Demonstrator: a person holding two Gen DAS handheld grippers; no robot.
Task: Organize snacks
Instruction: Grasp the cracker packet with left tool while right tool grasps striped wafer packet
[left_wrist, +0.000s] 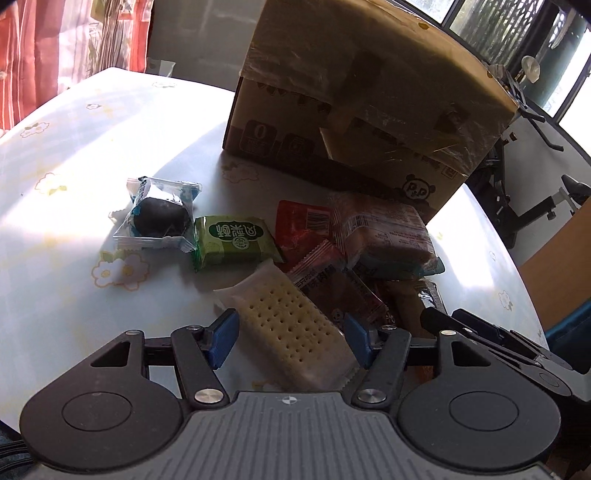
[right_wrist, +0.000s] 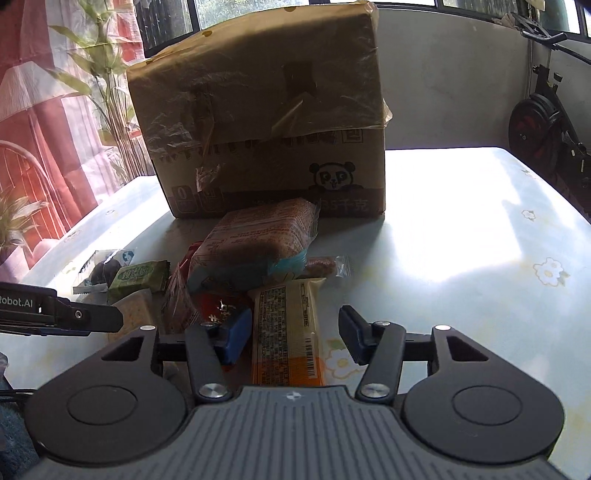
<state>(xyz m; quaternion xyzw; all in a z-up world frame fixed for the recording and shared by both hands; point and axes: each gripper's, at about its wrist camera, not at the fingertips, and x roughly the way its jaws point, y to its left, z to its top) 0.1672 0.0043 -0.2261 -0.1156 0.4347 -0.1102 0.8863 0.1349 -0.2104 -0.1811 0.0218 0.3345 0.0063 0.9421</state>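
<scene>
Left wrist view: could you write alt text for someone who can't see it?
The left gripper's blue fingers straddle a wrapped cracker packet on a floral tablecloth. Behind it lie more wrapped snacks and a taped cardboard box.

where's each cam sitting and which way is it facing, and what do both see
Left wrist: rides the left gripper, looking down past open jaws that straddle a cracker pack; the right gripper's tip pokes in.
Right wrist: rides the right gripper, looking down past open jaws around a yellow-orange bar; the left gripper's tip enters at left.
Shared: cardboard box, green packet, flowered table.
</scene>
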